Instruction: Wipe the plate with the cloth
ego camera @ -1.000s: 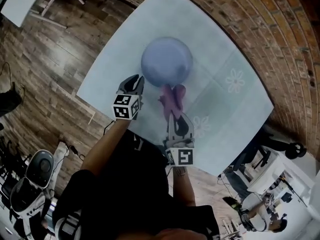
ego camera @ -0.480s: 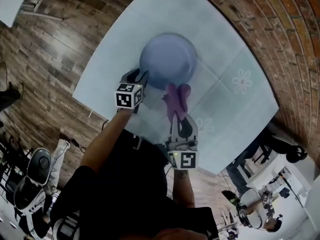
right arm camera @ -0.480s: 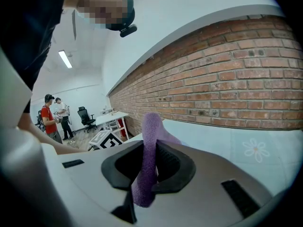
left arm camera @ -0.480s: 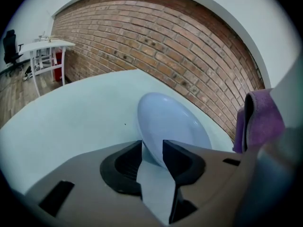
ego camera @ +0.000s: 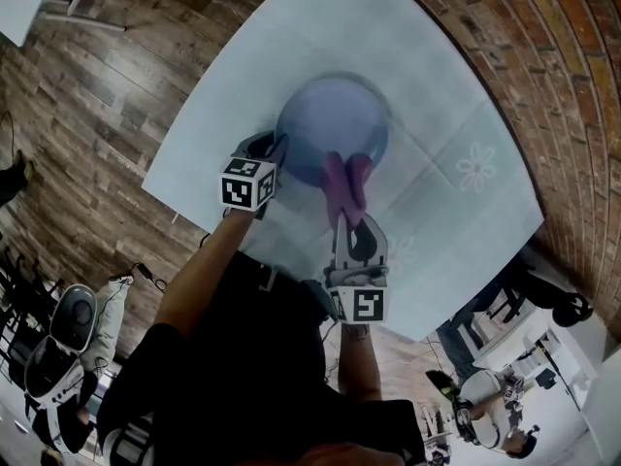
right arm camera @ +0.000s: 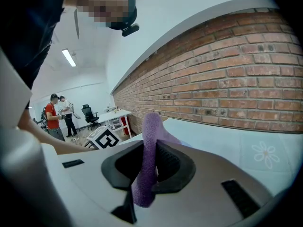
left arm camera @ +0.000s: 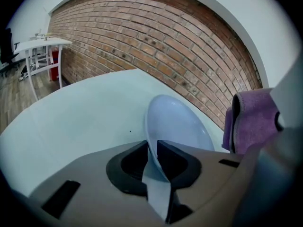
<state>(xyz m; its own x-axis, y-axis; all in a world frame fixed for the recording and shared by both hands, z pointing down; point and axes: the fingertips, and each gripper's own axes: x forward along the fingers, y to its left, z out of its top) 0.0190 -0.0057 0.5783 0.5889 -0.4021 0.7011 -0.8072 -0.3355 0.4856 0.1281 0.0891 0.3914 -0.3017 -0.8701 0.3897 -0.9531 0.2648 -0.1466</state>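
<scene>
A pale blue plate [ego camera: 330, 124] lies on the light table [ego camera: 243, 76]. My left gripper [ego camera: 275, 149] is at its near left rim. In the left gripper view the jaws [left arm camera: 151, 150] are closing, with the plate [left arm camera: 177, 124] rim pinched between the pads. My right gripper [ego camera: 347, 212] is shut on a purple cloth [ego camera: 344, 178], which stands up from the jaws and hangs over the plate's near edge. The cloth [right arm camera: 150, 141] fills the gap between the jaws in the right gripper view, and also shows at the right of the left gripper view [left arm camera: 253, 112].
A brick wall [left arm camera: 156, 41] runs behind the table. A flower print [ego camera: 477, 168] marks the table to the right of the plate. A white side table [left arm camera: 42, 48] stands on the wooden floor [ego camera: 87, 144]. People [right arm camera: 57, 110] and office chairs are far off.
The left gripper has come down onto the plate's rim. The right gripper has carried the cloth forward, and its top now overlaps the plate's near edge.
</scene>
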